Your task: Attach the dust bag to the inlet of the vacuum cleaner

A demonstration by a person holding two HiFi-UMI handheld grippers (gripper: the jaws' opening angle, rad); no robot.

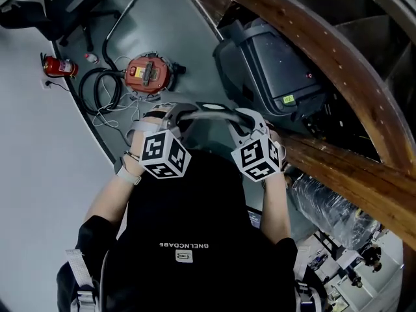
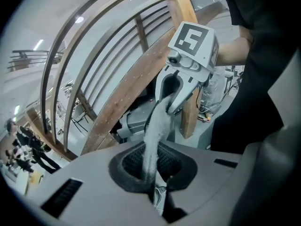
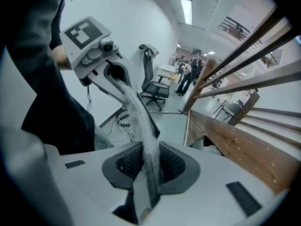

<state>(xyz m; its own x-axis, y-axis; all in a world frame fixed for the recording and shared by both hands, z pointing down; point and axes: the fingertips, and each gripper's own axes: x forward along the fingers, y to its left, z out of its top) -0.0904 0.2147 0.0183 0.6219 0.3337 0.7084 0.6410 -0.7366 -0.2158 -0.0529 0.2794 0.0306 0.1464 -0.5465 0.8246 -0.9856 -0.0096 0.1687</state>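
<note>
So both grippers are up in the air in front of the person's black shirt (image 1: 188, 220), with the dust bag (image 1: 209, 114) stretched between them, nowhere near the floor (image 1: 195, 38). The left gripper (image 1: 174, 117) has its jaws squeezed together on one end of the bag. In the left gripper view you can see the grey fuzzy fabric (image 2: 157, 126) coming straight out of the left gripper's pinch (image 2: 153, 173) and running up to the right gripper (image 2: 168, 102). Same on the other side: the right gripper (image 1: 244, 119) has its jaws clamped onto the bag, and the right gripper view shows the strip (image 3: 136, 112) leaving the closed pinch (image 3: 150, 173) and heading off to the left gripper (image 3: 117, 79). The bag looks pulled into a narrow band, so I can't make out its opening. The vacuum cleaner (image 1: 149, 75), a red round one, sits on the floor well beyond the grippers, near the edge where the floor meets the wall, with a black hose (image 1: 97, 86) looped just beside it. A fire extinguisher (image 1: 58, 65) sits by the wall near that, and an office chair (image 1: 71, 2) is further along. On the right there's a wooden railing (image 1: 312, 51) with a big grey machine (image 1: 273, 64) tucked beside it.
</note>
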